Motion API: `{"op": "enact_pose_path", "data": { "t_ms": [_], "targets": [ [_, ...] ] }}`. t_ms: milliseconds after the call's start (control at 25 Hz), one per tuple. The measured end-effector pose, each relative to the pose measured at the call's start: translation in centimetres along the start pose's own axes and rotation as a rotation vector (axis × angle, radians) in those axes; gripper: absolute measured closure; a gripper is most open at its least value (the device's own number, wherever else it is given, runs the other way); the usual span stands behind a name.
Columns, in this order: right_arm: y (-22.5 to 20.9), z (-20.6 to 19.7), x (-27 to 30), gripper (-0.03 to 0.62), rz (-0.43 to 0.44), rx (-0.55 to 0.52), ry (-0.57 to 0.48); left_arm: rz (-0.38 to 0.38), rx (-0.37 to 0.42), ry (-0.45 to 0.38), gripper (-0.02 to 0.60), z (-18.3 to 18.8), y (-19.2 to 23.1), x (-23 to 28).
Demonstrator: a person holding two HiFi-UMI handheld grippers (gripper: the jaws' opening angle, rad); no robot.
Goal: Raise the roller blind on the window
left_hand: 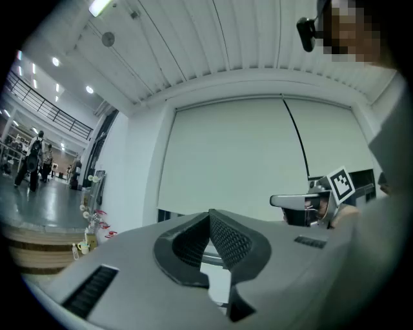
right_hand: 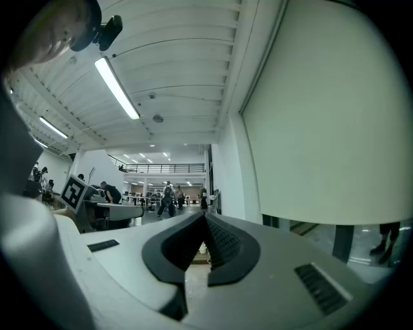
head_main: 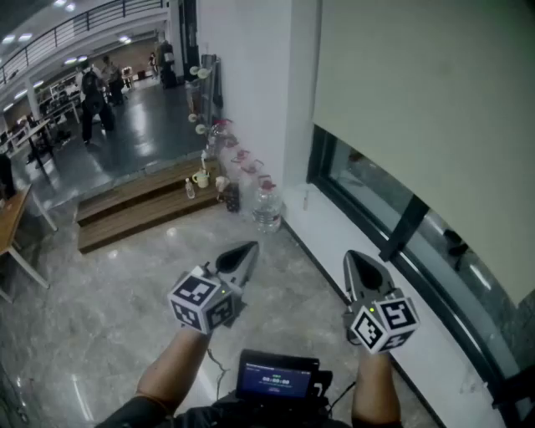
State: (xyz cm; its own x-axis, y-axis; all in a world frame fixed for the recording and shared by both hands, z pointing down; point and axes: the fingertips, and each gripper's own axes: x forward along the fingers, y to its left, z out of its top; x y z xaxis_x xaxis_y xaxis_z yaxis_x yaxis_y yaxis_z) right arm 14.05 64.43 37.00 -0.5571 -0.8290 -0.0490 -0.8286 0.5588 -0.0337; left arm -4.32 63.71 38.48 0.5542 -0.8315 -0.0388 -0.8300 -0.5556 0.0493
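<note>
Left gripper (head_main: 249,249) and right gripper (head_main: 351,256): fingers together, both apart from the blind (head_main: 418,92). A water bottle (head_main: 267,211) stands on the floor (head_main: 125,267) beside the sill (head_main: 318,219).

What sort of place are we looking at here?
Probably a large open office or workshop hall. A roller blind is drawn low over a long window, the polished floor looks like stone, and a railed upper gallery overlooks people standing far off.

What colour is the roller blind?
The blind is plain pale cream, with no pattern; clearest in the left gripper view.
</note>
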Motion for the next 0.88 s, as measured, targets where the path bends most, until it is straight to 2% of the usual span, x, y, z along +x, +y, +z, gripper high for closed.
{"op": "enact_pose_path", "data": {
  "t_ms": [240, 480, 680, 880],
  "targets": [
    [0.5, 0.0, 0.4, 0.594, -0.001, -0.015, 0.003, 0.008, -0.004, -0.003, 0.58, 0.6, 0.6, -0.5],
    [0.9, 0.1, 1.1, 0.591, 0.006, 0.025, -0.021, -0.005, -0.01, 0.003, 0.58, 0.3, 0.7, -0.4],
    [1.5, -0.4, 2.0, 0.591, -0.038, 0.028, -0.008, -0.002, -0.04, 0.015, 0.58, -0.6, 2.4, -0.8],
    [2.8, -0.6, 3.4, 0.59, -0.039, 0.028, 0.001, -0.013, -0.04, 0.016, 0.58, -0.6, 4.3, -1.2]
  ]
}}
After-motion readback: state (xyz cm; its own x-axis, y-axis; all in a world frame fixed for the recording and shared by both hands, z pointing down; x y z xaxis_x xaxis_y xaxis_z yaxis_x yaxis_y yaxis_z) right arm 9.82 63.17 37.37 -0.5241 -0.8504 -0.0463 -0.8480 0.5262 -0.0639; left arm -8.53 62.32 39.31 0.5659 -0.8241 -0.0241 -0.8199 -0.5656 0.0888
